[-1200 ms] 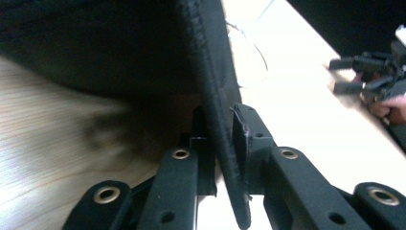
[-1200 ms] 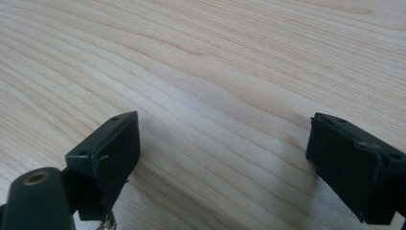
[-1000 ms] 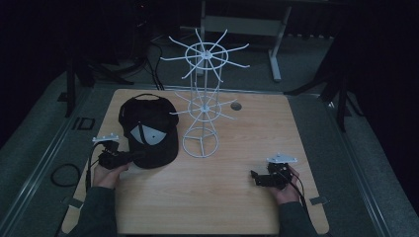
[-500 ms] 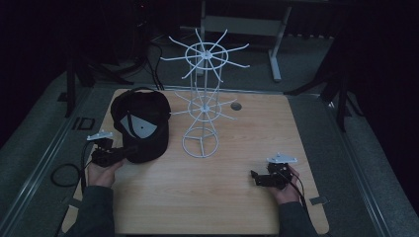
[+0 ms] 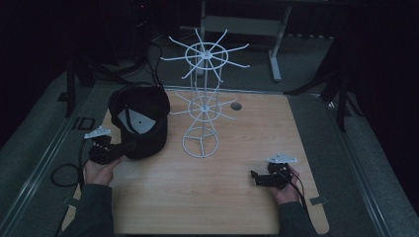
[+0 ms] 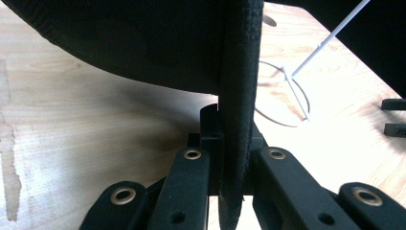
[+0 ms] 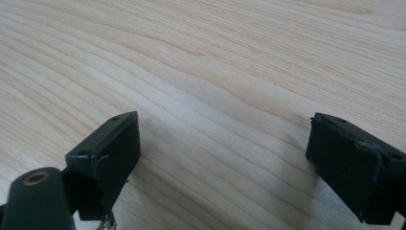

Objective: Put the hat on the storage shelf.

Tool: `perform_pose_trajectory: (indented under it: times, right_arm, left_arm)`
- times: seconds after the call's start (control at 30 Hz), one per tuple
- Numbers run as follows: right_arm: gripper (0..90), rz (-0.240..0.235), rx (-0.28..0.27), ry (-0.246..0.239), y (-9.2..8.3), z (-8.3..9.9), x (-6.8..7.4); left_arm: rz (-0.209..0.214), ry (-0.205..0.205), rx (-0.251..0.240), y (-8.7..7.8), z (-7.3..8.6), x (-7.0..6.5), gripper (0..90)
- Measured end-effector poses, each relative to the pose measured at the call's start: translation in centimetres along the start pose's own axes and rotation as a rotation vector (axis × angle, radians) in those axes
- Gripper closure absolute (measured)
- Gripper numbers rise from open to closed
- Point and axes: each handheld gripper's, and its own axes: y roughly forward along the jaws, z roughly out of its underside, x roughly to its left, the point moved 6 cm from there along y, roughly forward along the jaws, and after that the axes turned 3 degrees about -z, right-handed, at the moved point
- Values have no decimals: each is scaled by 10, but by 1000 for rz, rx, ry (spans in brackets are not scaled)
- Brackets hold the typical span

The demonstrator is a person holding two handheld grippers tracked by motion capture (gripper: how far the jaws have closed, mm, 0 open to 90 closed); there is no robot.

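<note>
A black cap with a white label inside is lifted off the wooden table at the left, its opening tipped toward me. My left gripper is shut on the cap's brim, which stands edge-on between the jaws in the left gripper view, where the cap looms above. A white wire hat rack with radiating hooks stands on the table just right of the cap. My right gripper rests low over the table at the front right, open, with bare wood between its fingers.
The rack's round base ring lies close ahead of the held cap. A small dark hole marks the table's far side. A cable loops off the left edge. Dark floor and stands surround the table.
The cap has risen off the table and tilted up with my left gripper, shifting a little left and away from the rack. The right gripper has stayed put.
</note>
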Motion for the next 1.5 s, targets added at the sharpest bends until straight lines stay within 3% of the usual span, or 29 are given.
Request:
perform_pose_trajectory:
  times: [0.8,1.5]
  right_arm:
    - [113,0,0,2,0,0,0]
    - [113,0,-1,-1,0,0,0]
  left_arm:
    - [-70,60,-82,-21,-28,-18,868]
    - [-95,79,-120,-29,-45,-29,868]
